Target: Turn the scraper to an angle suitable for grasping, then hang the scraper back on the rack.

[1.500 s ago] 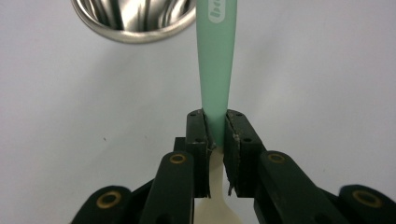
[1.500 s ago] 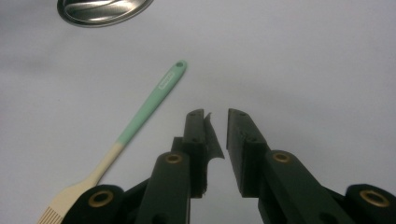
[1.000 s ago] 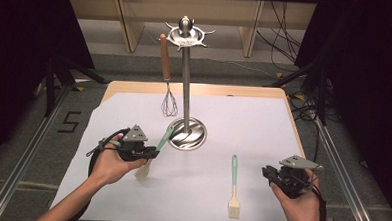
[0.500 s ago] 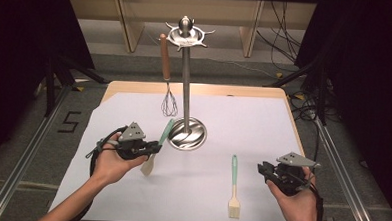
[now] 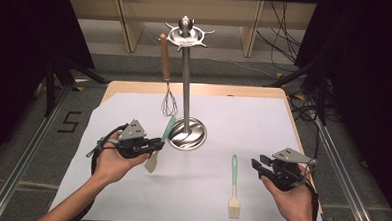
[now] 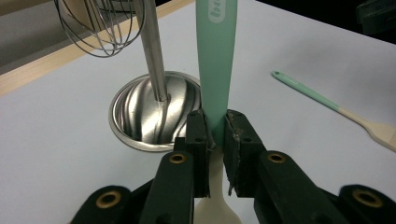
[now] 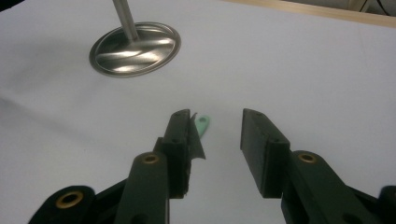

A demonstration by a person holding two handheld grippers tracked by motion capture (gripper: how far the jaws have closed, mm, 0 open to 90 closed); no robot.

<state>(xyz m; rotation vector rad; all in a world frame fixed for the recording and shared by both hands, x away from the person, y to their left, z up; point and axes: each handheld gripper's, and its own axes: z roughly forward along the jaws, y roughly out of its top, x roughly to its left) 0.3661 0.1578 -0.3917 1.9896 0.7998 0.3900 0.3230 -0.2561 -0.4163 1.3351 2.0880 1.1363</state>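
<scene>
Left gripper (image 6: 215,135) clamped on the teal spatula (image 6: 215,60) low on its handle, cream blade hanging below the jaws, at nine o'clock from the stand (image 5: 186,90); lift it handle-up and steer the end hole onto a free hook without nudging the whisk (image 5: 168,102) hanging at eleven; right gripper (image 7: 217,130) spread wide near the pastry brush (image 5: 234,185); the stand's dished base (image 5: 188,133) holds nothing

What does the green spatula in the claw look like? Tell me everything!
The spatula has a flat mint-green handle with raised letters near its far end and a cream blade, both looking like silicone. The left claw is shut on the handle just above the blade. It tilts, handle rising toward the metal stand's base, blade low over the white sheet.
</scene>
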